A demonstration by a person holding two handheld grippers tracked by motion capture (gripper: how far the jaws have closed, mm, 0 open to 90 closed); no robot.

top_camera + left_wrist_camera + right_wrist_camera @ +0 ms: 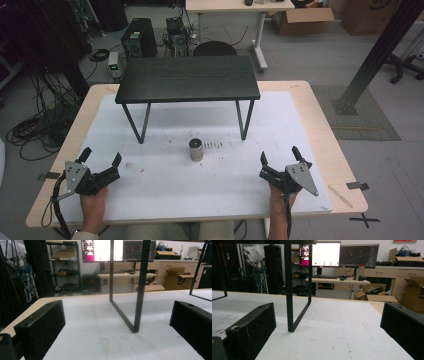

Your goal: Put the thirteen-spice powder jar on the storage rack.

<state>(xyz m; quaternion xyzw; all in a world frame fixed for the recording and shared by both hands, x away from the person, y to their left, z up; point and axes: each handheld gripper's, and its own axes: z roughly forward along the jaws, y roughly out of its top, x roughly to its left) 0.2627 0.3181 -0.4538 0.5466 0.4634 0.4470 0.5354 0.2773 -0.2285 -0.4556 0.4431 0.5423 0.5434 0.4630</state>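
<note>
A small metal cylinder [196, 149] stands upright on the white mat [165, 195], in front of a low black shelf-table [187, 78] with thin metal legs. My left gripper [101, 157] rests near the mat's front left corner, open and empty. My right gripper [278, 154] rests near the front right, also open and empty. Both are well apart from the cylinder. The left gripper view looks past its wide-apart jaws at the shelf's leg frame [137, 302]. In the right gripper view the other leg frame [290, 302] stands ahead between the jaws.
Dark smudges [212, 144] mark the mat just right of the cylinder. The wooden table's edge [345, 165] rims the mat. Beyond the table are computer towers [137, 37], cables, a second desk [235, 6] and cardboard boxes. A black post [372, 55] stands at the right.
</note>
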